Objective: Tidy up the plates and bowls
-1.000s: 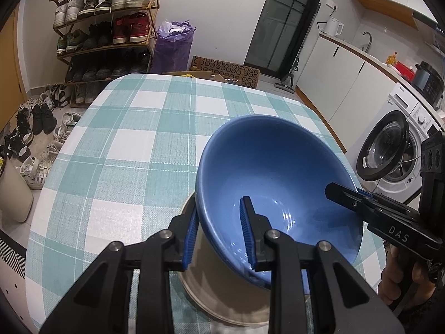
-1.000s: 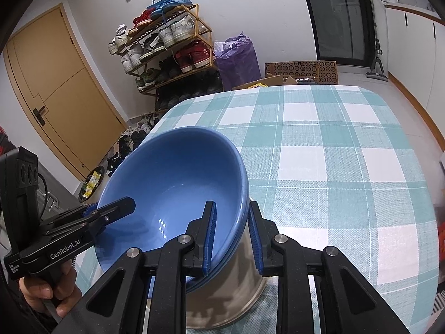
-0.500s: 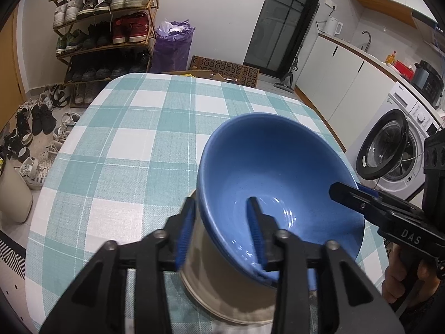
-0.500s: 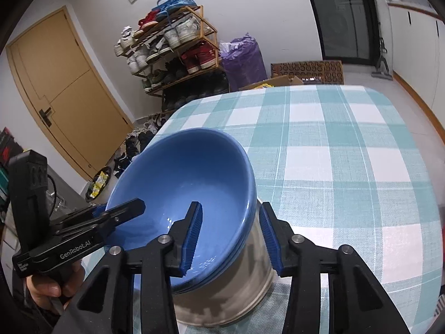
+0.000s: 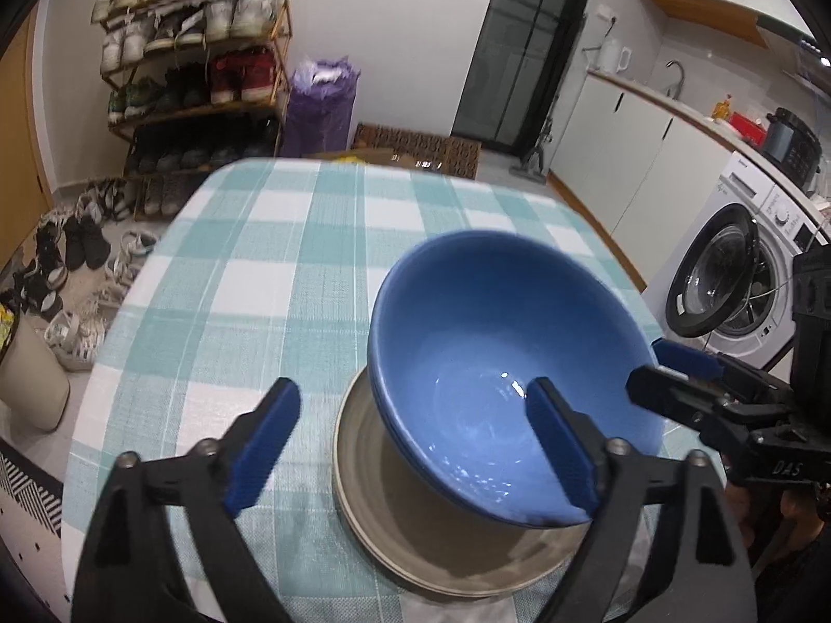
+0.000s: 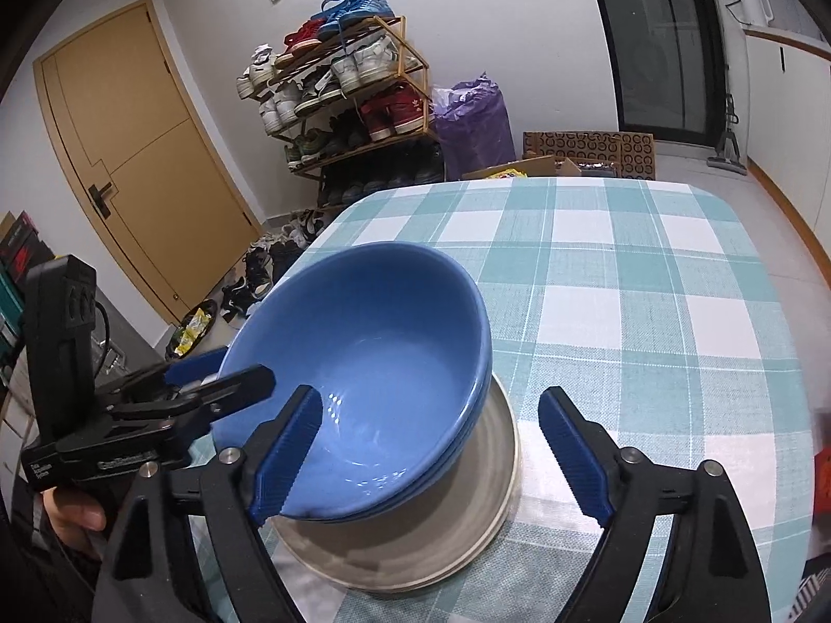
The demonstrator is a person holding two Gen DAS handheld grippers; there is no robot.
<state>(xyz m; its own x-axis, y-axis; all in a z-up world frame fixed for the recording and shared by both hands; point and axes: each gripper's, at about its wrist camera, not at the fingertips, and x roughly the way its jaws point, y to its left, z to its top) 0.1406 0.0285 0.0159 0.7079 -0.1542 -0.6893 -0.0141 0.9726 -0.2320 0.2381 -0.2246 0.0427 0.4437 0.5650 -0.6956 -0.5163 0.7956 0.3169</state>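
Stacked blue bowls (image 5: 498,363) mouth-up, tipped slightly, resting on grey plates (image 5: 415,529) on checked table (image 5: 249,280), left gripper (image 5: 415,446) and right gripper (image 6: 431,457) jaws opening, straddling opposite rims, pads clear

Left tool (image 5: 413,444) and right tool (image 6: 433,459) both angled downward, jaws opening wide, pads pressing on nothing, each gripped by a hand (image 6: 72,516).

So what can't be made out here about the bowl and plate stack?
- Plate stack, both views: the blue bowls cover its middle, so the plate count is unclear.
- Bowl count: rims overlap; two or three, can't tell.
- Stack's near edge, left wrist view: hidden by the left tongs.
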